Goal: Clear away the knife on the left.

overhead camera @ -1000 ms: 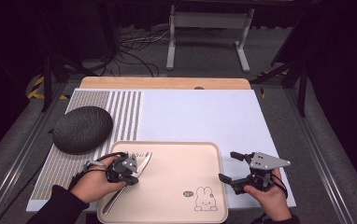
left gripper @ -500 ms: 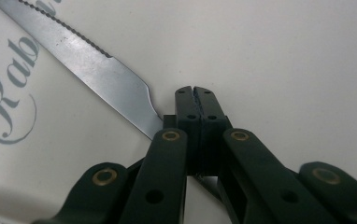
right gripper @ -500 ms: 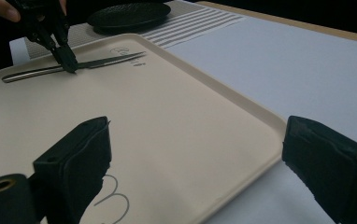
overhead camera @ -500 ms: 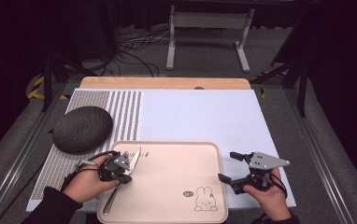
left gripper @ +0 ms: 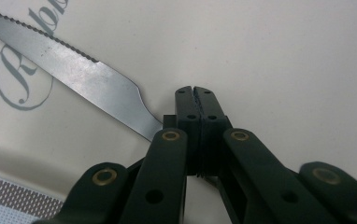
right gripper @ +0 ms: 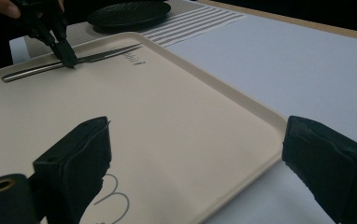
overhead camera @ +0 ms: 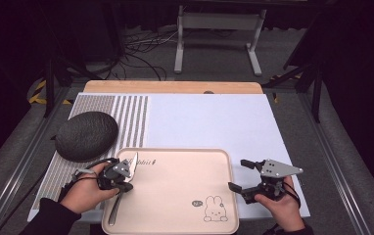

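Down on the desk (overhead camera: 214, 117) sits a beige tray (overhead camera: 175, 196) with a rabbit drawing (overhead camera: 213, 213) near its front edge. Its single item is a table knife (overhead camera: 122, 183), lying along the tray's left side with the serrated blade pointing away from me. My left gripper (overhead camera: 121, 172) is clenched on the knife near where blade meets handle; the jaws look pressed together around the metal, though the exact contact is hidden beneath them. My right gripper (overhead camera: 246, 177) hovers at the tray's right rim with its jaws spread wide, grasping nothing. Left of the tray, on the striped mat (overhead camera: 126, 112), rests a dark oval dish (overhead camera: 86, 136); I cannot tell whether it contains anything.
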Motion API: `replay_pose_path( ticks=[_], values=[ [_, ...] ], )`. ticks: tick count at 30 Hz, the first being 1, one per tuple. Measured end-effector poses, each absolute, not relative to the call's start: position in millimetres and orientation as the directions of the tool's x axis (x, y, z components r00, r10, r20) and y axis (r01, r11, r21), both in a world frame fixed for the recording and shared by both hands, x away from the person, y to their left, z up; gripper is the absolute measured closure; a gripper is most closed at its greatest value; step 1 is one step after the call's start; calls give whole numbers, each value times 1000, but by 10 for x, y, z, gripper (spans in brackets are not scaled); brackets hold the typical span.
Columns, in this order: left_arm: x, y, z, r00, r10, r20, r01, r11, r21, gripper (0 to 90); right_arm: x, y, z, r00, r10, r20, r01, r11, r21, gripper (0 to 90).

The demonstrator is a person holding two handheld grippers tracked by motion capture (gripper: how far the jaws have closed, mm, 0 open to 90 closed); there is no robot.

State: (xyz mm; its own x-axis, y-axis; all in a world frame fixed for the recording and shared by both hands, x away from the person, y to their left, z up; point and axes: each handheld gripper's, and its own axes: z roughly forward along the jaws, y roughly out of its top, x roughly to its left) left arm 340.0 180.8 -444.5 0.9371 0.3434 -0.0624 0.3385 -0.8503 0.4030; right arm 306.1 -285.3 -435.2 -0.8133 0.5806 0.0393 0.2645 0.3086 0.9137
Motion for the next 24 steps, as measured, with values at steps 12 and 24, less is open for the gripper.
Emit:
replay_pose_path(
  ticks=[12,24],
  values=[
    [3378,1910,-4449,925,374,-67,368,-838,403,900,3065,-2843,-4364,-814,579,42,270,313,911,88],
    [3363,1972,-4453,917,391,-77,387,-828,406,900,3070,-2830,-4380,-816,577,41,274,323,906,88]
  ],
)
